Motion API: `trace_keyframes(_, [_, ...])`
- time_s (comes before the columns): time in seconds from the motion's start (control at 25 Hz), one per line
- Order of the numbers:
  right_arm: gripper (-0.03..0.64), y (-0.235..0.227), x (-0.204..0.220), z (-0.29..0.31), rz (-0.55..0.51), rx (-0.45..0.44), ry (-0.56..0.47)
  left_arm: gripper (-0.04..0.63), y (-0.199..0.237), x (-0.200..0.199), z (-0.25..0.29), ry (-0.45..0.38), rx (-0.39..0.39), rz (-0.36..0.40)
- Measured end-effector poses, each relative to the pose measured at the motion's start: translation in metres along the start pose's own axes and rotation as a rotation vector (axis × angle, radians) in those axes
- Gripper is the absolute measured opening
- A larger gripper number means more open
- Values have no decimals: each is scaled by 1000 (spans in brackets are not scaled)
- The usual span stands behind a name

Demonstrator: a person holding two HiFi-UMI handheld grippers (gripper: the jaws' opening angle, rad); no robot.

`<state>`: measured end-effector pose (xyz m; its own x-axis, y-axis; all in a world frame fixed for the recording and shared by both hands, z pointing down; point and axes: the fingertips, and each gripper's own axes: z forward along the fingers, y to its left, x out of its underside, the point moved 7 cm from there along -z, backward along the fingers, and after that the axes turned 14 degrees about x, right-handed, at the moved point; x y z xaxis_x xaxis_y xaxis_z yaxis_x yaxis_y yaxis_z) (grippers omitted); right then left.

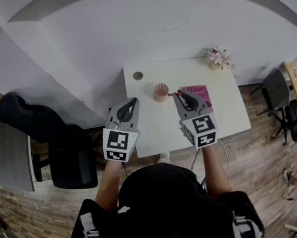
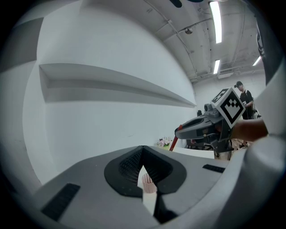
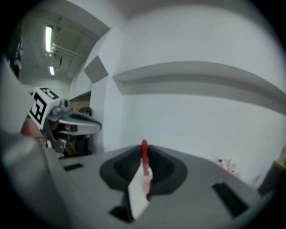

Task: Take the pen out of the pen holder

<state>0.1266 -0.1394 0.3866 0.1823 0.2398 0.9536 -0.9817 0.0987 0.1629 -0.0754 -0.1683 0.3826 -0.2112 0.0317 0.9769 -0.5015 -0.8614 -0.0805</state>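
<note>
A pink mesh pen holder point(image 1: 161, 92) stands near the middle of the white table point(image 1: 227, 119). Just right of it, my right gripper point(image 1: 178, 94) is shut on a red pen point(image 1: 175, 93), which is clear of the holder. In the right gripper view the red pen point(image 3: 144, 154) stands between the closed tips of the right gripper point(image 3: 144, 150). My left gripper point(image 1: 134, 100) hovers left of the holder, shut and empty. In the left gripper view the holder point(image 2: 148, 182) shows through the gap below the tips of the left gripper point(image 2: 143, 148). That view also shows the right gripper point(image 2: 178, 132) with the pen point(image 2: 174, 142) hanging from it.
A magenta book point(image 1: 203, 96) lies on the table under the right gripper. A small bunch of flowers point(image 1: 218, 58) sits at the far right corner, and a round cable hole point(image 1: 138, 76) at the far left. A black chair point(image 1: 71, 157) stands left of the table.
</note>
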Motion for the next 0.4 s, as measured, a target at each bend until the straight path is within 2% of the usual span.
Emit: trace_keyframes(0.4, [75,-6,3,1,3,-3,2,19,-4,3,5,8,3,-7])
